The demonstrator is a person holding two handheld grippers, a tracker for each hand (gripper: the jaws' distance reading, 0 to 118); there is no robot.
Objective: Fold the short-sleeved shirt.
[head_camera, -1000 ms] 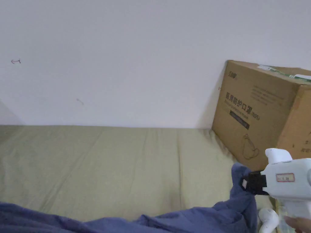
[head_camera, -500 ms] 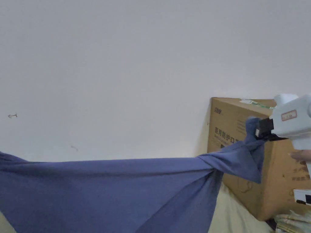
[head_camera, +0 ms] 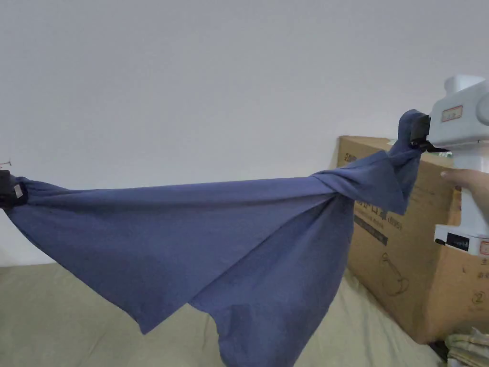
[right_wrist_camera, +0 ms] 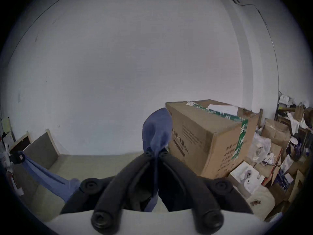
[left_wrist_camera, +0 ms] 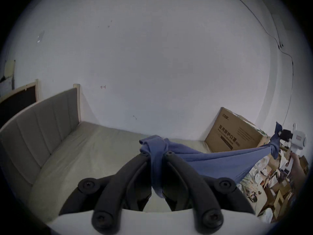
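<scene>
The blue shirt (head_camera: 229, 234) hangs in the air, stretched between the two grippers above the bed (head_camera: 71, 306). Its top edge runs nearly taut from one pair of jaws to the other, twisted into a bunch just short of the right gripper (head_camera: 420, 139). Below that edge the cloth falls in two pointed folds, whose lower tips hang in front of the mattress; whether they touch it cannot be told.

The left gripper (left_wrist_camera: 155, 154) has both jaws closed on a gathered corner of the shirt, the cloth bulging past the tips and trailing back between them. The right gripper's jaws are likewise pressed together on a bunched corner in the right gripper view, a flap standing up beyond the tips.

Beyond both pairs of jaws stands a bare white wall (head_camera: 215, 86), with open air above the cloth. Just beside and below the right jaws sits a large cardboard box (head_camera: 406, 258), close behind the twisted cloth. Past the left jaws, on the far side from the box, the padded headboard (left_wrist_camera: 42, 120) closes off the bed.

The person's hand (head_camera: 470, 184) holds the right gripper's handle from below, with the jaws pointing roughly level toward the left one.
</scene>
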